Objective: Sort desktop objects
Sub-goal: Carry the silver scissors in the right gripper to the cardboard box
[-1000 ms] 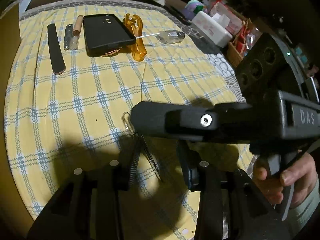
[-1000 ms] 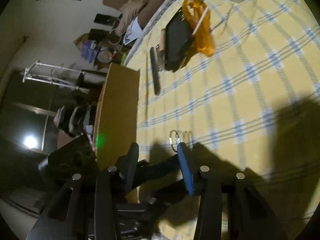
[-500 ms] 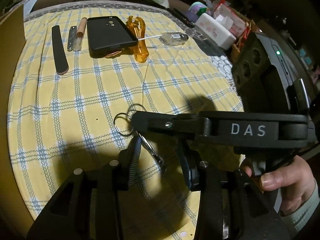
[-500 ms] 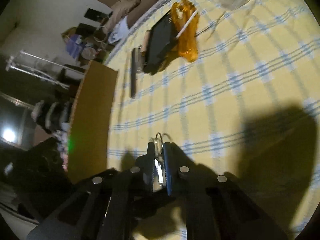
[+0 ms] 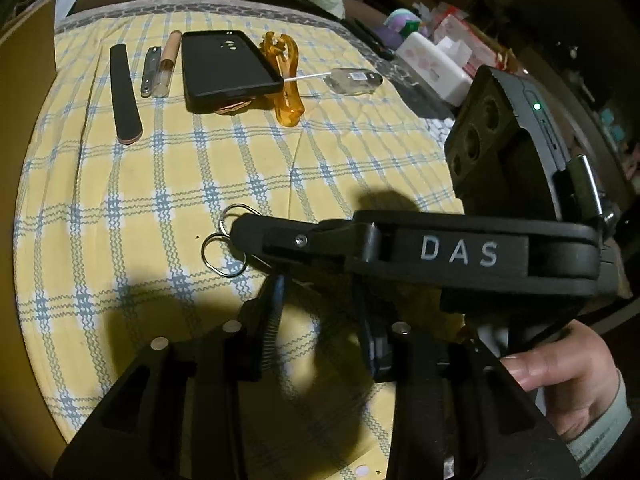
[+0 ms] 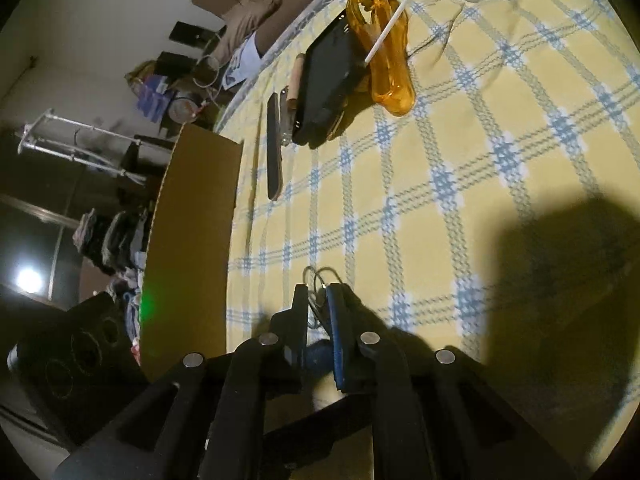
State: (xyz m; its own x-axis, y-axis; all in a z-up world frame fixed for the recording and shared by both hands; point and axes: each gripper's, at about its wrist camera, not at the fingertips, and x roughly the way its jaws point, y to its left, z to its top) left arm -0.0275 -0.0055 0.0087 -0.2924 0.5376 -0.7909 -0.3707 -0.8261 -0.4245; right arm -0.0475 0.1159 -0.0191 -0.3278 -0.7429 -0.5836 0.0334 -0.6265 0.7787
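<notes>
The key rings (image 5: 224,246) lie on the yellow checked cloth (image 5: 132,208), well apart from the phone case (image 5: 226,66) at the far edge. A moment ago the right tool (image 6: 318,300) stood wide; now it has pinched shut on the key rings. So they are caught and look ready to lift. The left tool (image 5: 320,316) is closing, with nothing between its fingers.
</notes>
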